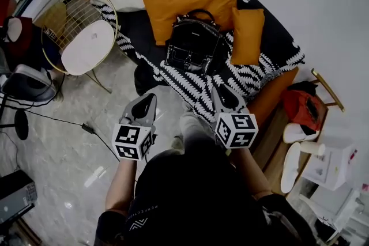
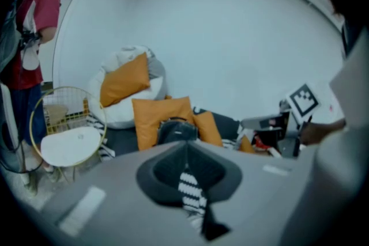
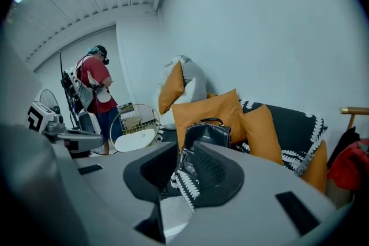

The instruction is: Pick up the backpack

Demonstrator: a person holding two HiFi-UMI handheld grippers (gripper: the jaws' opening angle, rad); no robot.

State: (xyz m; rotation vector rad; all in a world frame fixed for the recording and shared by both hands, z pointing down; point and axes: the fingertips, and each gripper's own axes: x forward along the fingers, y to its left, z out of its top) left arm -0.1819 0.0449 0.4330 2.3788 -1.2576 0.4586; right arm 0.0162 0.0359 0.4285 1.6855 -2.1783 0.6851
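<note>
With my right claw part open, my left claw closed, both empty and short of the backpack propped against a pillow on the bed, a narrow reach could topple it.

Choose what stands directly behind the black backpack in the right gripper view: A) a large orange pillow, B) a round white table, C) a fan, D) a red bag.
A: the backpack stands upright on the patterned cover with the large orange pillow filling the space right behind it.
</note>
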